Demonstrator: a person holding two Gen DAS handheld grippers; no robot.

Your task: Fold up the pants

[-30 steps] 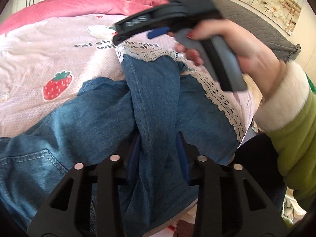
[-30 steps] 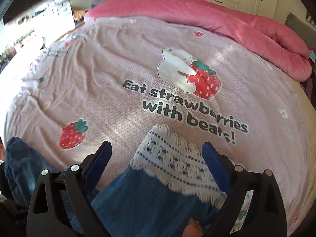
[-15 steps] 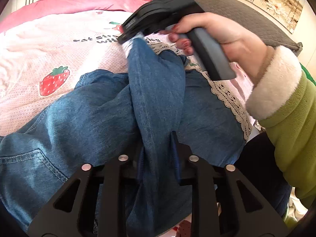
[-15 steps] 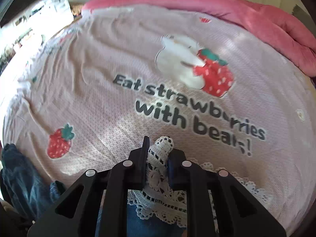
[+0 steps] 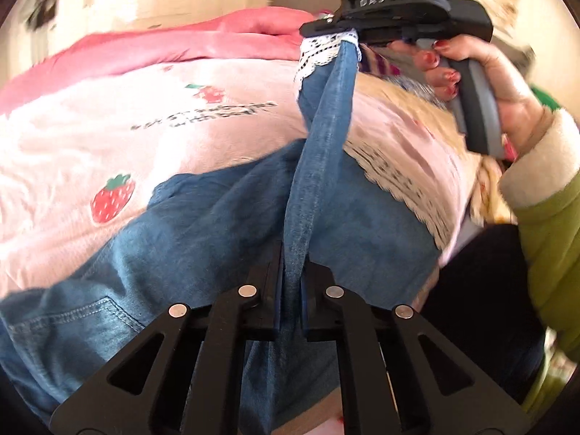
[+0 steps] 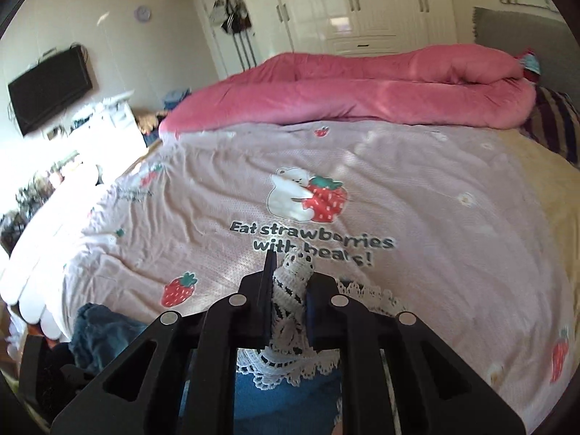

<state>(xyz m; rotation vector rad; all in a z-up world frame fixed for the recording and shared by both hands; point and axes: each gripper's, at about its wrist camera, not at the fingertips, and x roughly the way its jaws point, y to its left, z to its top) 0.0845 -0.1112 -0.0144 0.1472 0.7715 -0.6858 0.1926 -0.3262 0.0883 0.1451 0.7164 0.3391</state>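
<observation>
The jeans (image 5: 224, 239) lie across the bed's pink strawberry sheet (image 5: 108, 137), and one leg is lifted off them as a taut band of denim strung between the two grippers. The left gripper (image 5: 291, 279) is clamped on that band near its lower end, with the denim pinched between its pads and running up and ahead of it. The right gripper (image 5: 328, 34), ahead of and above the left one, is closed on the lace hem (image 6: 291, 290) of the same leg; in its own view the white lace stands bunched between the fingers, with blue denim just below. The person's right hand (image 5: 482, 72) grips the handle.

The step in hand appears to be carrying this leg over to lay it on the other. To do it well, both grips should stay firm and the band stay lightly taut, so that the leg comes down flat, not twisted. The hem should land squarely on the other leg's lace edge (image 5: 398, 177).
</observation>
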